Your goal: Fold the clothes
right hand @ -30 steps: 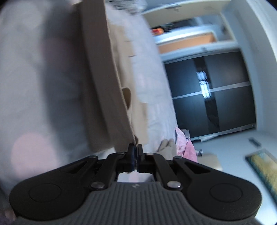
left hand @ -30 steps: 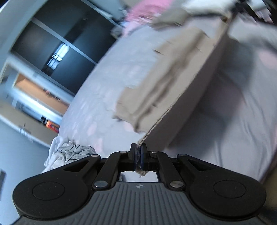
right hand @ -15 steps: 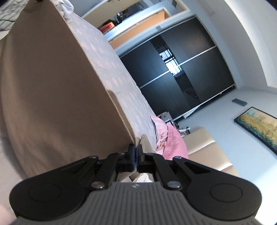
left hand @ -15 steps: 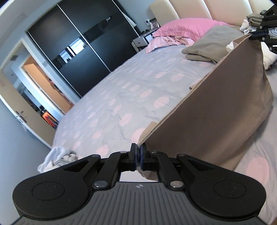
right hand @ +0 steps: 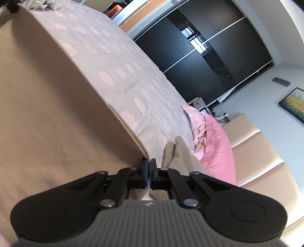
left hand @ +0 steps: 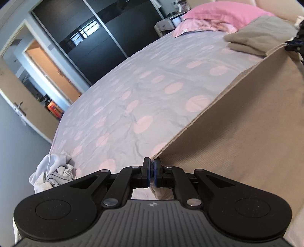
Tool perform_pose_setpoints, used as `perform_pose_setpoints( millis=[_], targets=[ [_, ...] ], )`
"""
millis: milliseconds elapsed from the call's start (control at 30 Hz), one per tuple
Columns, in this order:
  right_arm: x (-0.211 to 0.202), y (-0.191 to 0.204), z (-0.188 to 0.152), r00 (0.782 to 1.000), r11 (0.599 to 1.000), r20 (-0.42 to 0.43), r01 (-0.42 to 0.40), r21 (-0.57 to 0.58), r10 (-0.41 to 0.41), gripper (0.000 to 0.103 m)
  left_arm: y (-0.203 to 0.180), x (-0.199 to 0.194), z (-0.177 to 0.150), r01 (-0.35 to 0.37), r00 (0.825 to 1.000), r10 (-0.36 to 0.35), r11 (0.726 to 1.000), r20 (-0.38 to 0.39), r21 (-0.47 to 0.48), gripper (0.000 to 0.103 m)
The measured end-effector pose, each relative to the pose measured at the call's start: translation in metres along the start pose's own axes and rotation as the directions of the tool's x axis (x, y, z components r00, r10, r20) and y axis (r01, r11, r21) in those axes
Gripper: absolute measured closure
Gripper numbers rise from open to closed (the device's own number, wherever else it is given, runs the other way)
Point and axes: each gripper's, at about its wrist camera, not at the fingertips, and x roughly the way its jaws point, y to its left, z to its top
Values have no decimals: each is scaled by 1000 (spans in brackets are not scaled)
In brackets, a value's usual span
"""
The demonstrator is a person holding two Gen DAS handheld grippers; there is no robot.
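A tan garment (left hand: 241, 133) hangs stretched between both grippers above the bed. My left gripper (left hand: 151, 167) is shut on one top corner of it. My right gripper (right hand: 148, 167) is shut on the other top corner; the tan garment (right hand: 57, 106) fills the left of the right wrist view. The right gripper also shows at the far right edge of the left wrist view (left hand: 295, 42). The cloth's ribbed top edge runs taut between the two grips. Its lower part is hidden.
The bed has a grey cover with pink dots (left hand: 133, 91). A folded olive-grey garment (left hand: 260, 36) and pink pillows (left hand: 218, 17) lie at the head. A heap of white and striped clothes (left hand: 53, 172) sits at the foot. Dark sliding wardrobe doors (right hand: 205, 57) stand beyond.
Both grippers have lifted the tan garment off the bed and pulled it taut; it lay bunched on the cover a second ago and now hangs as a flat sheet.
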Motion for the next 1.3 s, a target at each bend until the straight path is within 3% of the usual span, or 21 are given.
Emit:
perform_pose_setpoints(
  millis=[200, 600, 733, 833, 867, 900, 933, 1000, 1133, 1300],
  targets=[
    [37, 16, 12, 999, 1000, -32, 25, -17, -26, 102, -5, 35, 3, -30, 999, 29, 999, -31, -23, 101],
    [112, 22, 29, 989, 996, -141, -41, 76, 51, 101, -21, 79, -6, -42, 994, 39, 999, -102, -25, 101],
    [111, 32, 24, 980, 994, -177, -73, 86, 87, 100, -25, 84, -16, -20, 994, 19, 1000, -104, -11, 96],
    [112, 30, 23, 978, 991, -186, -75, 107, 94, 94, -20, 82, -18, -15, 995, 11, 999, -104, -47, 92],
    [109, 27, 23, 978, 990, -186, -70, 121, 92, 82, -17, 79, -17, -15, 995, 8, 998, -101, -67, 87],
    [106, 25, 23, 979, 989, -186, -62, 135, 86, 63, -13, 76, -16, -12, 996, 4, 996, -94, -88, 83],
    [105, 21, 23, 980, 987, -182, -51, 150, 79, 57, -9, 72, -14, -11, 996, 2, 994, -84, -109, 81],
    [102, 10, 23, 983, 983, -175, -31, 181, 63, 55, 1, 62, -11, -16, 998, 7, 989, -60, -148, 75],
    [90, -12, 19, 980, 969, -193, 4, 247, 45, 55, 21, 41, -11, -27, 999, 19, 978, -41, -206, 74],
    [68, -35, -2, 957, 902, -193, -123, 415, 219, 55, 44, 17, -30, 69, 993, -96, 951, -75, -300, 74]
  ],
)
